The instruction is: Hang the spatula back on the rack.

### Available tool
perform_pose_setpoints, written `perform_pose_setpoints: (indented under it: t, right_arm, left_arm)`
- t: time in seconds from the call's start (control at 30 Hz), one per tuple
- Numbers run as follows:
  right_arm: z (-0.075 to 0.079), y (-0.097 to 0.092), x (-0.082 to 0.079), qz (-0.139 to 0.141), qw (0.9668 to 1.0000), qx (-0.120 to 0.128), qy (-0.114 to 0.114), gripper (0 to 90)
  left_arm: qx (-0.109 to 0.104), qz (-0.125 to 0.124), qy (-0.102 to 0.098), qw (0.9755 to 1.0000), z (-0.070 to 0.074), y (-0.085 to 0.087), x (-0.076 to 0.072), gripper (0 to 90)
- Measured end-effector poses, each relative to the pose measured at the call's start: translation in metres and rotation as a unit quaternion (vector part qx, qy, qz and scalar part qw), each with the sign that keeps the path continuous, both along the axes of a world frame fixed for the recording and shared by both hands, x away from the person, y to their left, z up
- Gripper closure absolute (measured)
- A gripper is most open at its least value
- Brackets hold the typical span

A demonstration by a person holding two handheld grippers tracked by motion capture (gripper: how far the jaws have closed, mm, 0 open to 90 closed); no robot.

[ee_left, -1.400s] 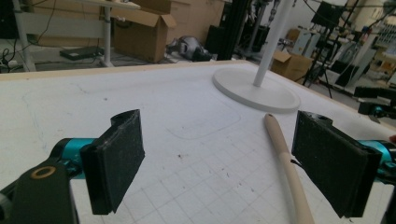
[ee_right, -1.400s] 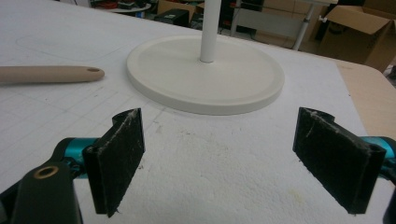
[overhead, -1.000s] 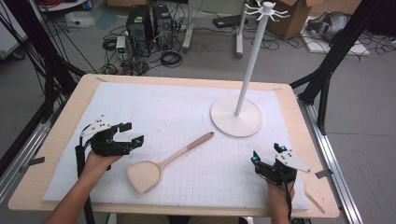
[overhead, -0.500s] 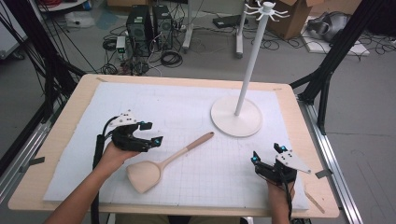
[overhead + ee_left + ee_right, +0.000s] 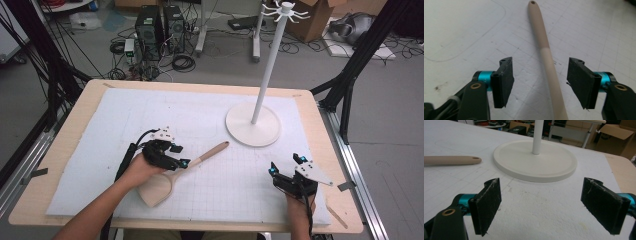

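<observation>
A wooden spatula (image 5: 176, 176) lies flat on the white mat (image 5: 150, 115), blade toward the person, handle (image 5: 545, 50) pointing to the stand. My left gripper (image 5: 179, 156) straddles the handle just above the blade. Its jaws have just been closing, and the handle runs between the pads (image 5: 504, 82) with a gap on each side. My right gripper (image 5: 284, 169) rests near the front right of the mat, jaws wide apart with nothing between its pads (image 5: 487, 205). The spatula's handle tip (image 5: 454, 160) lies to its left.
A white hook stand (image 5: 253, 125) with a round base (image 5: 536, 160) rises at the mat's back right. The wooden table edge (image 5: 65, 145) frames the mat. Black frame posts, computers and cables sit on the floor beyond.
My left gripper has travelled right across the mat from the left side to the spatula handle, and its jaws have narrowed around it. The right gripper has stayed where it was.
</observation>
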State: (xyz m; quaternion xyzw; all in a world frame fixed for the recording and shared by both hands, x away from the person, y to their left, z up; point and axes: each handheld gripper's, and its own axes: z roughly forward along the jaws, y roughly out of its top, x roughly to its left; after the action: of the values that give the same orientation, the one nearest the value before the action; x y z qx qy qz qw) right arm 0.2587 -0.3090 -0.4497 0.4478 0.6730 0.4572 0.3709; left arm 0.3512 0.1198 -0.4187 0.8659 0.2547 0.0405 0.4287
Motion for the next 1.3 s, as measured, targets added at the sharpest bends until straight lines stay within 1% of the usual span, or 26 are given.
perform_pose_setpoints:
  t: [0.07, 0.13, 0.17, 0.2, 0.33, 0.43, 0.47, 0.53, 0.6, 0.63, 0.77, 0.83, 0.87, 0.9, 0.93, 0.97, 1.03, 1.07, 1.13, 1.17, 1.2, 1.23, 1.3]
  right_arm:
    - [0.000, 0.000, 0.000, 0.000, 1.0000, -0.001, 0.000, 15.6]
    - [0.000, 0.000, 0.000, 0.000, 1.0000, 0.000, 0.000, 15.6]
    - [0.000, 0.000, 0.000, 0.000, 1.0000, 0.000, 0.000, 15.6]
    - [0.000, 0.000, 0.000, 0.000, 1.0000, 0.000, 0.000, 15.6]
    - [0.000, 0.000, 0.000, 0.001, 1.0000, 0.000, 0.000, 15.6]
    - [0.000, 0.000, 0.000, 0.001, 1.0000, 0.001, 0.000, 15.6]
    - [0.000, 0.000, 0.000, 0.001, 1.0000, 0.002, 0.000, 15.6]
    - [0.000, 0.000, 0.000, 0.001, 1.0000, 0.002, 0.000, 15.6]
    - [0.000, 0.000, 0.000, 0.002, 1.0000, 0.001, 0.000, 15.6]
    - [0.000, 0.000, 0.000, 0.002, 1.0000, 0.001, 0.000, 15.6]
    - [0.000, 0.000, 0.000, 0.002, 1.0000, 0.001, 0.000, 15.6]
    - [0.000, 0.000, 0.000, 0.002, 1.0000, 0.000, 0.000, 15.6]
    - [0.000, 0.000, 0.000, 0.001, 1.0000, 0.000, 0.000, 15.6]
    - [0.000, 0.000, 0.000, 0.001, 1.0000, 0.000, 0.000, 15.6]
    - [0.000, 0.000, 0.000, 0.001, 1.0000, 0.000, 0.000, 15.6]
    - [0.000, 0.000, 0.000, 0.003, 1.0000, -0.001, -0.001, 15.6]
    - [0.000, 0.000, 0.000, 0.002, 1.0000, -0.001, -0.001, 15.6]
    - [0.000, 0.000, 0.000, 0.003, 1.0000, -0.001, -0.001, 15.6]
    - [0.000, 0.000, 0.000, 0.003, 1.0000, -0.001, -0.001, 15.6]
    - [0.000, 0.000, 0.000, 0.003, 1.0000, 0.000, -0.001, 15.6]
    - [0.000, 0.000, 0.000, 0.003, 1.0000, 0.000, -0.001, 15.6]
    - [0.000, 0.000, 0.000, 0.003, 1.0000, 0.000, -0.001, 15.6]
    - [0.000, 0.000, 0.000, 0.004, 1.0000, 0.002, -0.001, 15.6]
  left_arm:
    - [0.013, -0.004, 0.009, 0.9999, -0.003, -0.007, 0.000, 40.1]
    - [0.031, -0.010, 0.010, 0.9994, -0.005, -0.011, 0.001, 42.1]
    - [0.033, -0.009, 0.015, 0.9993, -0.006, -0.013, 0.001, 42.7]
    - [0.042, -0.008, 0.016, 0.9990, -0.008, -0.016, 0.001, 44.0]
    - [0.052, -0.013, 0.023, 0.9983, -0.011, -0.021, 0.002, 47.8]
    - [0.071, -0.018, 0.020, 0.9971, -0.012, -0.024, 0.001, 49.6]
    - [0.072, -0.018, 0.021, 0.9970, -0.013, -0.025, 0.000, 49.6]
    - [0.081, -0.028, 0.017, 0.9961, -0.013, -0.026, 0.000, 50.1]
    - [0.088, -0.031, 0.013, 0.9955, -0.014, -0.027, -0.001, 53.0]
    - [0.090, -0.031, 0.013, 0.9953, -0.013, -0.027, 0.000, 53.0]
    - [0.102, -0.033, 0.002, 0.9942, -0.012, -0.028, -0.002, 58.4]
    - [0.107, -0.042, -0.006, 0.9933, -0.012, -0.029, -0.004, 62.0]
    - [0.111, -0.046, -0.008, 0.9927, -0.012, -0.030, -0.005, 66.7]
    - [0.110, -0.046, -0.008, 0.9928, -0.012, -0.031, -0.006, 66.7]
    - [0.112, -0.050, -0.008, 0.9924, -0.012, -0.031, -0.006, 68.9]
    - [0.110, -0.048, -0.003, 0.9928, -0.012, -0.031, -0.006, 71.5]
    - [0.107, -0.039, 0.007, 0.9935, -0.011, -0.030, -0.004, 72.0]
    - [0.102, -0.031, 0.017, 0.9942, -0.012, -0.031, -0.004, 72.6]
    - [0.101, -0.014, 0.035, 0.9942, -0.010, -0.031, -0.003, 75.4]
    - [0.102, -0.006, 0.043, 0.9938, -0.010, -0.032, -0.002, 77.2]
    - [0.106, 0.000, 0.044, 0.9934, -0.009, -0.033, -0.002, 77.2]
    - [0.118, -0.016, 0.030, 0.9924, -0.008, -0.034, -0.002, 78.4]
    - [0.125, -0.011, 0.021, 0.9919, -0.008, -0.036, -0.005, 78.5]
